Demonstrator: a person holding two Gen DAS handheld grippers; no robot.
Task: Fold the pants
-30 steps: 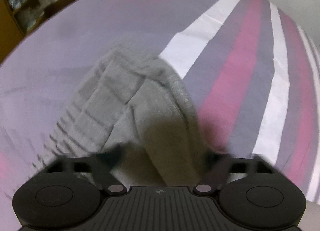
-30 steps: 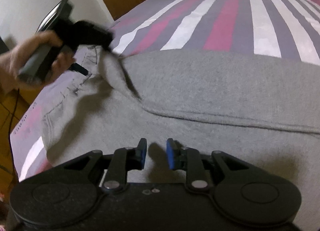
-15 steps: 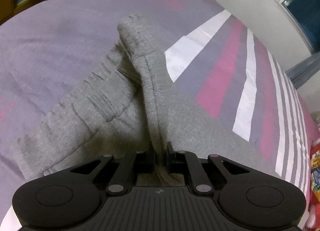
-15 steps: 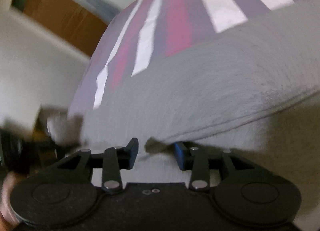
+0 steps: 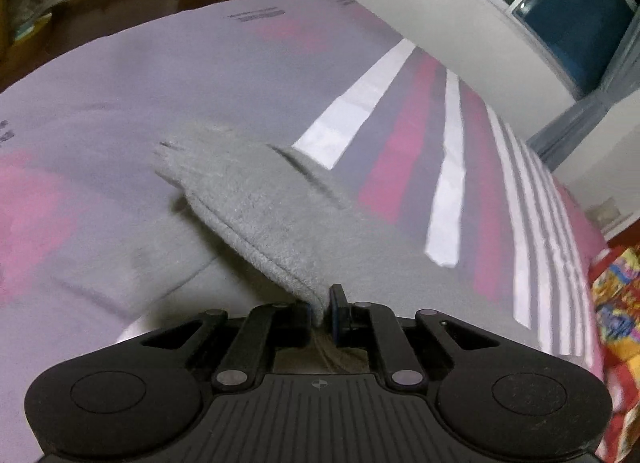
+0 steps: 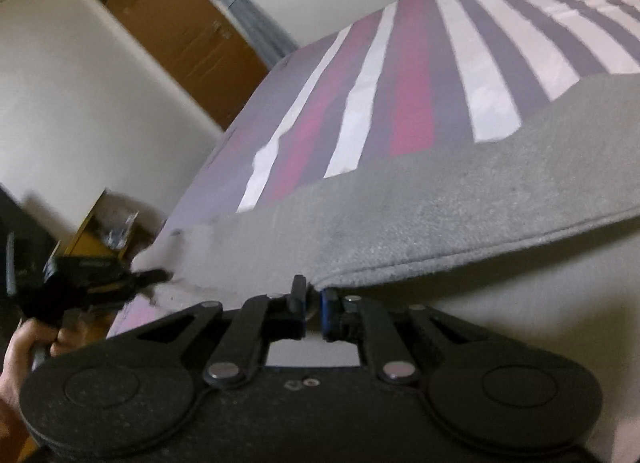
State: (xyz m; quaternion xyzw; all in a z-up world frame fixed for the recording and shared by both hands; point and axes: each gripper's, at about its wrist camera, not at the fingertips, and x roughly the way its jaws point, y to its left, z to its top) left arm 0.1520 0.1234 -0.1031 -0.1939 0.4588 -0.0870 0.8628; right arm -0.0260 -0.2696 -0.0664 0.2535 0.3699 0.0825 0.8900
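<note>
Pinching a seamed edge of the grey pants (image 5: 256,203), the left gripper (image 5: 320,309) has its fingers closed tight on the fabric, which rises from the jaws toward 11 o'clock as a raised fold with a ragged blurred end. More grey cloth spreads flat to 3 o'clock of that fold. Pants lie on a bed sheet (image 5: 200,63) striped purple, pink and white; stripes run toward 1 o'clock.

Right gripper (image 6: 313,301) is likewise clamped on a hemmed edge of the pants (image 6: 440,207), fingers nearly together with the cloth corner between them; the hem runs off toward 3 o'clock, lifted above a lower grey layer. At 9 o'clock in the right wrist view the left gripper (image 6: 148,277) shows, blurred, held by a hand (image 6: 24,347), gripping the far end of the same fabric. Striped bed sheet (image 6: 400,83) fills 12 to 2 o'clock; a brown door (image 6: 188,35) stands at 11 o'clock.
</note>
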